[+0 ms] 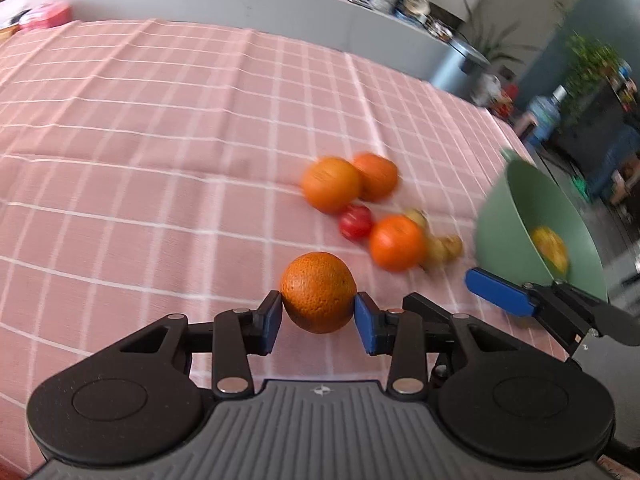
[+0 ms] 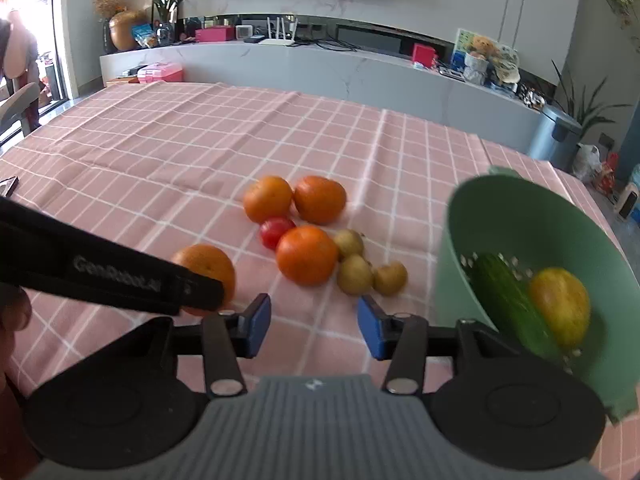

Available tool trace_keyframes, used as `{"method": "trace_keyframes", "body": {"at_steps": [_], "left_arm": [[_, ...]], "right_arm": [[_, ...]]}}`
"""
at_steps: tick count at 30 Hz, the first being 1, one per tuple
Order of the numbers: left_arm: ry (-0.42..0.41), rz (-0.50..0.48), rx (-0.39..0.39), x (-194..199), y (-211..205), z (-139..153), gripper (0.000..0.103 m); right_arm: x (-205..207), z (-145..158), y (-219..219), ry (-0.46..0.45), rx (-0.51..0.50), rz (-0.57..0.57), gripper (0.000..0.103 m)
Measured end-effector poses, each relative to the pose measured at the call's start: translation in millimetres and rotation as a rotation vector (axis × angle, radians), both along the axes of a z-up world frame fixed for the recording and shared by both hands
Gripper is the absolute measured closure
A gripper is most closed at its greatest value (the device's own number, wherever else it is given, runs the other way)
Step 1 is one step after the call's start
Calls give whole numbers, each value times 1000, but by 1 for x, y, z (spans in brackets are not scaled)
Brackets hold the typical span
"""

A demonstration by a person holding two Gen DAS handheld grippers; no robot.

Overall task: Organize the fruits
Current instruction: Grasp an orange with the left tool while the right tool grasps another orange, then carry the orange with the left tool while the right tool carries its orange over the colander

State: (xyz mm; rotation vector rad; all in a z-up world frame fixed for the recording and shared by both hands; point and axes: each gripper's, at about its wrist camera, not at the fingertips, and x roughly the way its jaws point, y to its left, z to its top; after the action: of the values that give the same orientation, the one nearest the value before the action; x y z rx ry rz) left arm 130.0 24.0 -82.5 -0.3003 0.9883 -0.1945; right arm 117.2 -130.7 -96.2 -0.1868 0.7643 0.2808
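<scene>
Left wrist view, left gripper (image 1: 318,312) fingers clamp orange (image 1: 318,297), right gripper (image 2: 314,326) fingers apart, empty.

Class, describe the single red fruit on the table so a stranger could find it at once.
Start at the pink checked tablecloth and find the fruit cluster left of the green colander. The red fruit sits among three oranges. It alone is red, and smaller than they are.

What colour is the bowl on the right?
The bowl is pale green, inside and out; the right wrist view shows it best.
</scene>
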Motion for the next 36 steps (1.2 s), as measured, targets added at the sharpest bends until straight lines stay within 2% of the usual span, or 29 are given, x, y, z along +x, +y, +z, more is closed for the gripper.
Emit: {"method": "trace_keyframes", "body": {"at_steps": [3, 7, 9, 14, 18, 28, 32, 36], "left_arm": [[-13, 44, -33, 3, 13, 1, 59], [-8, 73, -22, 6, 19, -1, 59], [13, 74, -33, 9, 20, -6, 59], [1, 68, -30, 7, 20, -7, 58], [43, 42, -66, 9, 19, -13, 57], [8, 41, -48, 7, 18, -12, 59], [13, 40, -52, 7, 18, -12, 59], [20, 50, -68, 7, 20, -12, 60]], "right_arm": [[8, 1, 10, -36, -12, 21, 47], [22, -7, 22, -53, -53, 39, 46], [26, -11, 24, -54, -59, 43, 47], [33, -18, 26, -45, -81, 32, 52], [34, -21, 29, -59, -98, 37, 52], [36, -24, 30, -77, -138, 12, 52], [32, -24, 34, -81, -142, 42, 63], [31, -23, 34, -78, -138, 42, 64]]}}
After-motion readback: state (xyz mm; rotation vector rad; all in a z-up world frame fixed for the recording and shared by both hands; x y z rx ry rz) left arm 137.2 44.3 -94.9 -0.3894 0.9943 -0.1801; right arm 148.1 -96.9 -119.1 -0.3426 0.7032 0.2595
